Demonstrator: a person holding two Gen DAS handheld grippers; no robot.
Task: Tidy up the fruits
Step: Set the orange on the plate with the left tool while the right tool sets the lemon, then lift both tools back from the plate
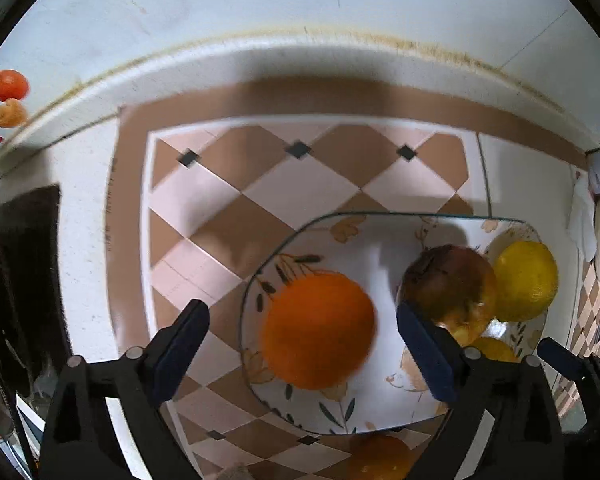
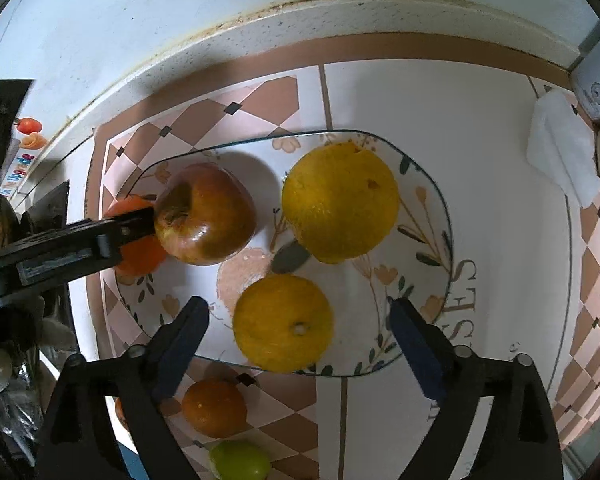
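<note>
The white oval ceramic plate with flower print (image 2: 440,216) sits on the tiled bench (image 2: 440,112). On the plate's left end lies a round orange (image 1: 320,328), directly between the wide-open, empty fingers of the left hand-held gripper (image 1: 302,340), the nearer one. The right hand-held gripper (image 2: 298,336), equally open and empty, hovers over the plate's near rim. Only the right view shows a small orange fruit (image 2: 214,408) and a green one (image 2: 238,460) off the plate.

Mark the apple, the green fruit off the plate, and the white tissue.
apple (image 2: 206,216): right wrist view, glossy red-brown flank.
green fruit (image 2: 239,460): right wrist view, top of its skin, bottom edge.
white tissue (image 2: 560,148): right wrist view, middle of the sheet.
</note>
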